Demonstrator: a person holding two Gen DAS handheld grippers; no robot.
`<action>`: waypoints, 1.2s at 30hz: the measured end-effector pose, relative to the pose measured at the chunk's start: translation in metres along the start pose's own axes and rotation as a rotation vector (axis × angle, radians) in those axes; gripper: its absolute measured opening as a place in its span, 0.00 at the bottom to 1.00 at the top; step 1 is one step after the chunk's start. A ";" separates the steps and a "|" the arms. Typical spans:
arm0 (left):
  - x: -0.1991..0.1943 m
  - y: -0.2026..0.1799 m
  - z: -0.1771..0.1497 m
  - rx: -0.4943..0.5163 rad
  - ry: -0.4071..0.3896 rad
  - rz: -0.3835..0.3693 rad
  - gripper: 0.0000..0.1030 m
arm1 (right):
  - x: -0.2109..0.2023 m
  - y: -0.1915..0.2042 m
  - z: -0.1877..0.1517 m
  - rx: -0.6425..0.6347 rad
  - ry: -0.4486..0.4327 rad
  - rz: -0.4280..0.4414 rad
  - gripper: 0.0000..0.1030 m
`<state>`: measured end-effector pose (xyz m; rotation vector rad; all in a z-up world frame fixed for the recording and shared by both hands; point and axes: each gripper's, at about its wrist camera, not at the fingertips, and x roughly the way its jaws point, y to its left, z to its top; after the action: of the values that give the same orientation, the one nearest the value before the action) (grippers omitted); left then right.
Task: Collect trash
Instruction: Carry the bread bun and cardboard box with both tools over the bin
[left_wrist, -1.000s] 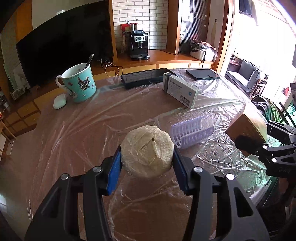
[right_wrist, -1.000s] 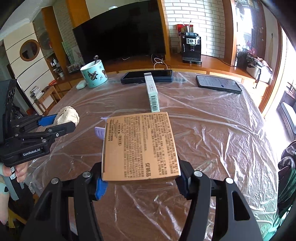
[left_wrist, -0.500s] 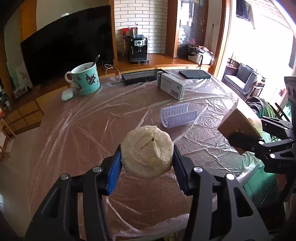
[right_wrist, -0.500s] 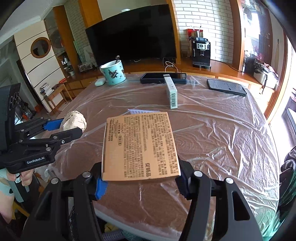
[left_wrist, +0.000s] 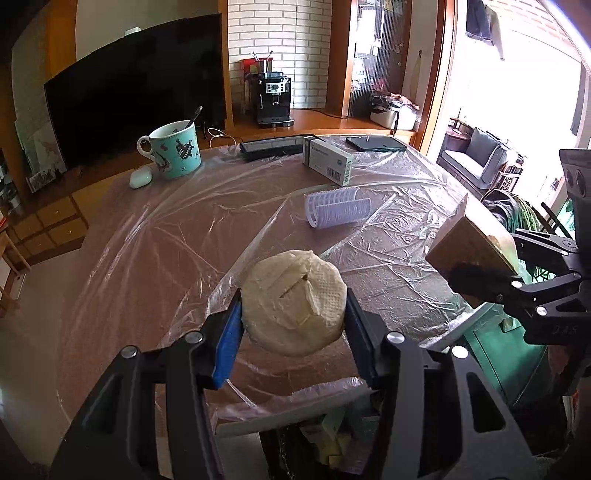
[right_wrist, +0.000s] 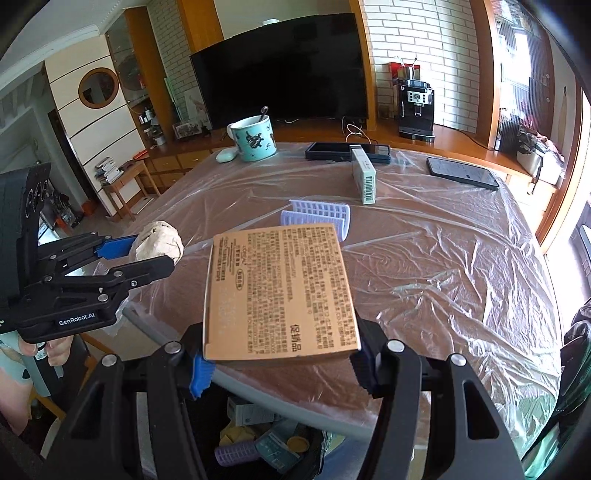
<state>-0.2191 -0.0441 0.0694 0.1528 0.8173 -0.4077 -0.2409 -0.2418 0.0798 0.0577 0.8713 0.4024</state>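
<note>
Fingers of the left gripper (left_wrist: 293, 325) pinch a crumpled paper wad (left_wrist: 294, 301); the right gripper (right_wrist: 280, 363) clamps a flat cardboard box (right_wrist: 280, 291). Both have drawn back from the middle of the surface (right_wrist: 424, 258) to its near edge, above a trash bin (right_wrist: 266, 443). Farther off lie a hair roller (left_wrist: 338, 208), carton (left_wrist: 328, 160), mug (left_wrist: 173, 149) and television (right_wrist: 280, 70).

Both wrist views look down over the table (left_wrist: 155, 258).
</note>
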 end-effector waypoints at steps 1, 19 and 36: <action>-0.002 -0.001 -0.002 0.002 0.000 -0.001 0.51 | -0.001 0.001 -0.001 -0.002 0.000 0.002 0.57; -0.020 -0.016 -0.040 0.024 0.029 -0.021 0.51 | -0.021 0.019 -0.034 -0.013 0.019 0.049 0.57; -0.024 -0.030 -0.070 0.046 0.085 -0.039 0.51 | -0.022 0.029 -0.062 -0.027 0.071 0.074 0.57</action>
<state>-0.2938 -0.0438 0.0402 0.1984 0.8956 -0.4592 -0.3097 -0.2298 0.0618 0.0508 0.9350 0.4879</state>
